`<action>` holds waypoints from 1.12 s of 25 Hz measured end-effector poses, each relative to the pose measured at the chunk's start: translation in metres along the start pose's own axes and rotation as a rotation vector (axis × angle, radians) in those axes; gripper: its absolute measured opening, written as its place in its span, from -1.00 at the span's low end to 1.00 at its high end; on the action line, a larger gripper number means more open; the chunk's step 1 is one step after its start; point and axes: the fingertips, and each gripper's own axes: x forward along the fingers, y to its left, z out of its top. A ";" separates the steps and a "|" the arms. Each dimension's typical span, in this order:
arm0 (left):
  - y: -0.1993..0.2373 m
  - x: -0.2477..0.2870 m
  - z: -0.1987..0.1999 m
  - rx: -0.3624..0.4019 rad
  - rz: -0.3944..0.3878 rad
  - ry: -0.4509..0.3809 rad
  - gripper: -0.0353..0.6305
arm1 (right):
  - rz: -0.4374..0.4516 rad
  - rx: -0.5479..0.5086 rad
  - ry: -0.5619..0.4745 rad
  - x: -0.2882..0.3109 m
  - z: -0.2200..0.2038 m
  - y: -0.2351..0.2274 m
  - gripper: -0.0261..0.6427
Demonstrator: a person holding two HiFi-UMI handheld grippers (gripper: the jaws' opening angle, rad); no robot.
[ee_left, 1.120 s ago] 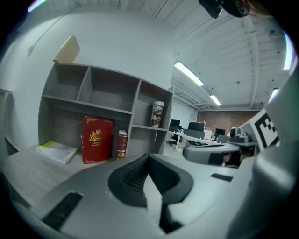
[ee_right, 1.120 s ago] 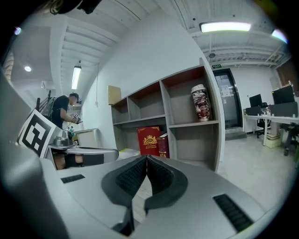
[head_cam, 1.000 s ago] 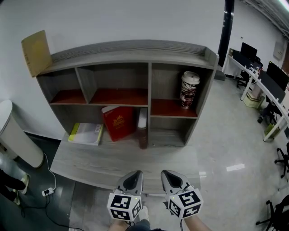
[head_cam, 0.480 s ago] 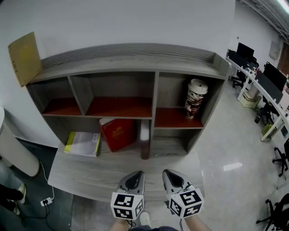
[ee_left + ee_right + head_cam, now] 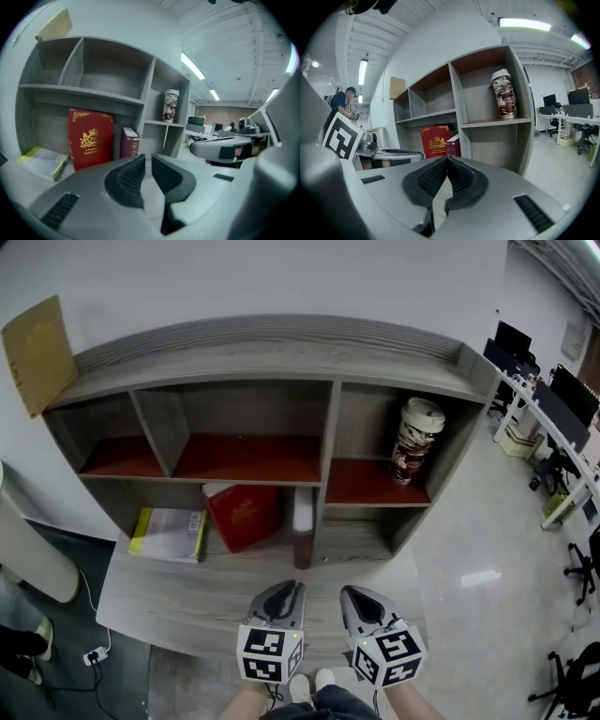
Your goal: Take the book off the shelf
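In the lower row of the shelf (image 5: 281, 348), a yellow-green booklet (image 5: 169, 532) lies flat at the left. Next the red book (image 5: 246, 517) stands on its bottom edge, long axis up and down and slightly tilted, cover facing outward, and the maroon book (image 5: 301, 531) stands upright against the divider, spine outward. In front, apart from the books, the left gripper (image 5: 289, 589) has just been opening to a narrow slit with nothing in it, and the right gripper (image 5: 354, 592) has its jaws together.

Red book (image 5: 246, 515) leans upright in lower shelf (image 5: 281, 351)
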 end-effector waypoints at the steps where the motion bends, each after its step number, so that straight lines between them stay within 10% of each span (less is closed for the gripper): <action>1: 0.000 0.003 -0.001 0.005 0.000 0.005 -0.77 | 0.001 0.001 0.002 0.001 0.000 -0.002 -0.89; 28: 0.042 0.121 -0.051 0.014 0.146 0.224 -0.08 | 0.077 0.023 0.177 0.065 -0.052 -0.034 -0.90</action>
